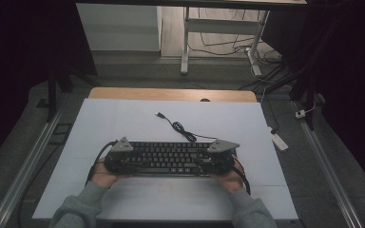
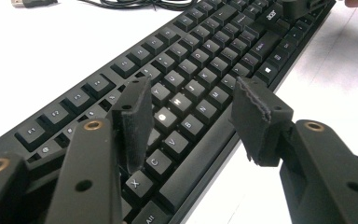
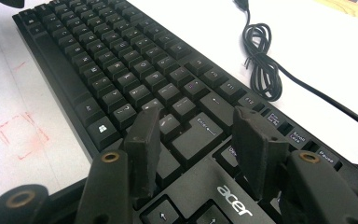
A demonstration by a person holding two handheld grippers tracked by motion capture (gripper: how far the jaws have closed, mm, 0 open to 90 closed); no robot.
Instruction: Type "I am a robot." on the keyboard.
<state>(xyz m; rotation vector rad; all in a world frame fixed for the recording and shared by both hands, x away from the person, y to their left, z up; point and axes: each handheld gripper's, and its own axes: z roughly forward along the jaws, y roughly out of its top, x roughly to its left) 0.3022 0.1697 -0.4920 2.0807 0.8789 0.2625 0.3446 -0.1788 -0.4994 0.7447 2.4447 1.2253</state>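
1. White table [image 1: 123, 118]: wide, pale work surface, lying under all other items; faint red square marking [image 3: 21, 135] near the front edge, just beside the keyboard.
2. Black keyboard [image 1: 168, 156]: flat on the table, near centre, long axis running left to right; Acer logo [image 3: 234, 199] on the right-hand block.
3. Left gripper [image 2: 189, 119]: at the keyboard's left end, poised just above the letter keys; jaws parted, nothing between them, pads clear of the keycaps; one pad [image 2: 135, 123] over the lower key rows, the other past the keyboard's near edge, over the table.
4. Right gripper [image 3: 198, 149]: at the keyboard's right end, above the Enter key area; jaws spread apart, no key pinched; touching or hovering: cannot tell.
5. Keyboard cable [image 1: 183, 130]: coiled in a loose bundle on the table just beyond the keyboard's far edge.
6. USB plug [image 1: 159, 115]: free end of the cable, farther back and left of the coil.
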